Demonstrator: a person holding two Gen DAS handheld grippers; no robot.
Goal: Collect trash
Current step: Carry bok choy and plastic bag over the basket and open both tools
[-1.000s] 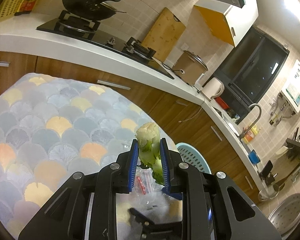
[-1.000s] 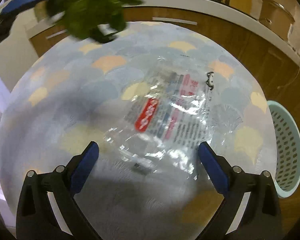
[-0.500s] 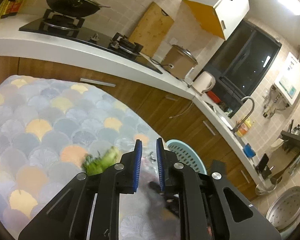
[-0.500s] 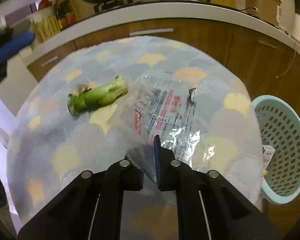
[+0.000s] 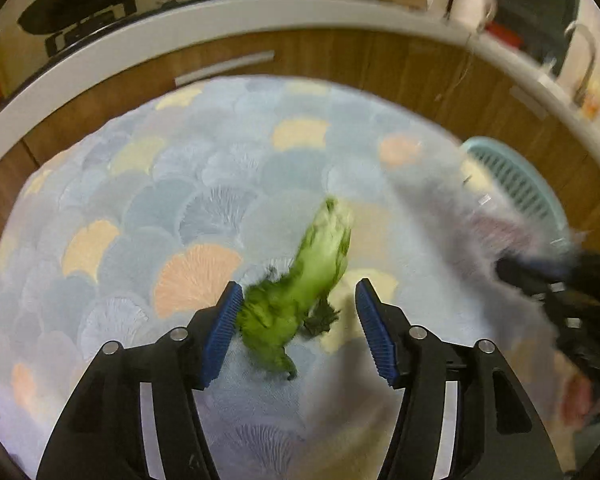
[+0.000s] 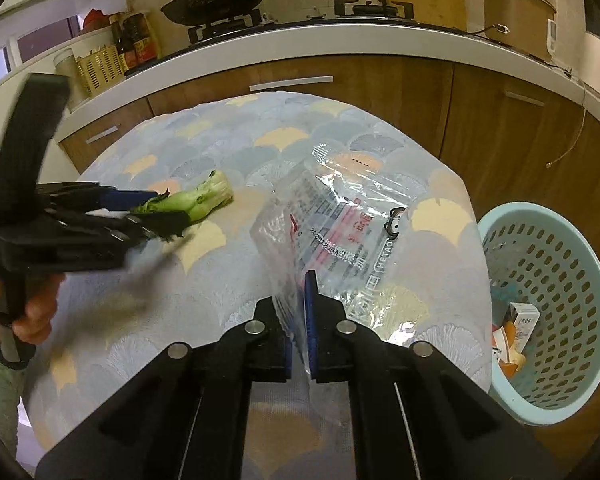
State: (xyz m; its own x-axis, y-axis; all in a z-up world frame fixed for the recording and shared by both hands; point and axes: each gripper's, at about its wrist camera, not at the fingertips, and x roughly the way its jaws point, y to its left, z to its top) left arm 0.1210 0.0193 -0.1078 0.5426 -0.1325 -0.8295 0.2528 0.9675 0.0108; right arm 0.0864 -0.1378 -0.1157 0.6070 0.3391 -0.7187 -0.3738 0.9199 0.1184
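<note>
Right claw (image 6: 298, 312) pinches the clear wrapper (image 6: 340, 220) above the bench (image 6: 148, 320), left claw (image 5: 296, 332) spread around the vegetable stalk (image 5: 300, 288) lying there — best squeeze mid-stalk, firmly, before swinging toward the basket (image 6: 572, 300).

1 s ago the left gripper (image 5: 298, 330) held the green veg stalk (image 5: 304, 292) up off the bench w/ jaws clamped; half a sec ago stalk lay loose on the scallop-pattern cloth (image 5: 140, 208), jaws nearly closed & empty. Now jaws are spread wide, either side of the stalk's leafy end, stalk lying on the cloth. Right gripper (image 6: 296, 312): jaws wide apart over the clear plastic bag (image 6: 340, 220) 1 s ago, then closed; now pinching the bag's near edge, that edge raised off the cloth.
</note>
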